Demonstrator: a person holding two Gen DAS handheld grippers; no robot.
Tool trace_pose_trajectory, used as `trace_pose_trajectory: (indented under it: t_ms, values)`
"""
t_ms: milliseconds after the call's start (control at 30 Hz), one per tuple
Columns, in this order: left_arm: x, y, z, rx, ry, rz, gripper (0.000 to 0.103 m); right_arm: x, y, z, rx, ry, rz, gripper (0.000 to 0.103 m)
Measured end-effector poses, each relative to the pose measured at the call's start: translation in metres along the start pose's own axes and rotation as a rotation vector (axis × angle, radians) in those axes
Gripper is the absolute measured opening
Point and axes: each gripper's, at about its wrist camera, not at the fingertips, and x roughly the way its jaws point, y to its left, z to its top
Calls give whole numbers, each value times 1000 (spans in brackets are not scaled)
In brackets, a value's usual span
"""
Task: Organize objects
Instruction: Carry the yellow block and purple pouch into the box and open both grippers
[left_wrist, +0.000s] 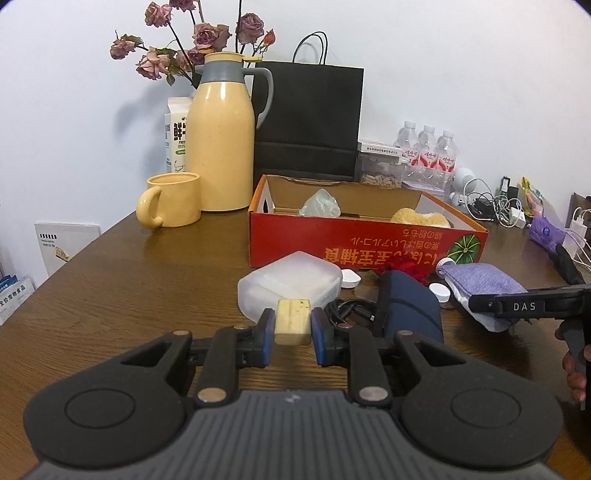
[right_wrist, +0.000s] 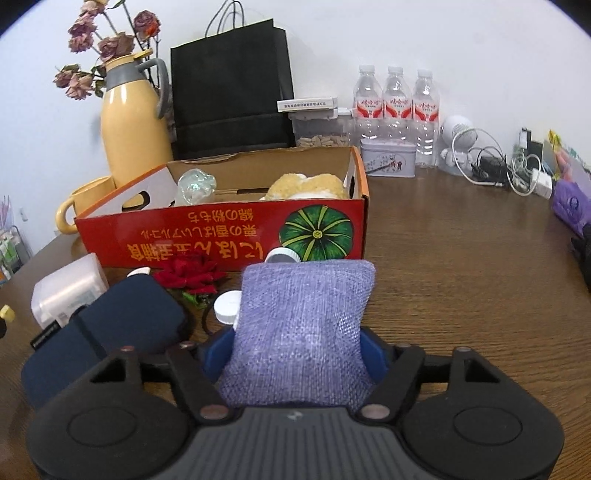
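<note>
The step in hand looks like gathering loose things off the tabletop (right_wrist: 461, 258) into the red cardboard box (right_wrist: 221, 236), which stands open at the back of the clutter and already holds a clear glassy piece (right_wrist: 195, 186) and a yellow sponge-like lump (right_wrist: 306, 186). Both hands are loaded, so I judge the next move to be a lift and carry forward over the near wall of the box, high enough to clear its rim, then a release inside. The biggest thing in hand is the purple woven pouch (right_wrist: 306, 332): it lies on the tabletop just in front of the box, its near end between the blue pads of the right gripper (right_wrist: 299, 354), whose jaws stand about halfway in and press on its sides, the cloth pinched narrower there. It is soft and may sag or slip when raised, so the grip wants to be firm. Beside it lie a dark blue case (right_wrist: 110, 332), a frosted plastic box (left_wrist: 291, 284), a red fabric rose (right_wrist: 190, 275) and white bottle caps (right_wrist: 229, 306). The left gripper (left_wrist: 293, 328) is nearly closed on a small pale yellow block (left_wrist: 293, 326), held just above the tabletop, short of the box.
</note>
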Motion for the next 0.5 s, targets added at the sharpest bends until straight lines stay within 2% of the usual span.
trace_pose_trajectory:
  t_ms: [167,200,233,267,500]
  values:
    - [1,-1,-1,-1,4,3,21,-4,3,-1,-28,-23,-18,68]
    - [1,-1,-1,-2,5,3,21,-3,3,-1,-27,-16,-19,70]
    - [2,-1,-1,-2,5,3,21,-2,2,-1,-23,-9,-26,79]
    - [2,-1,-1,-2,5,2,21,-2,2,-1,-22,-7,-36,82]
    - [2,-1,-1,-2,5,3,21,-3,2,-1,-32,-17,-50,81]
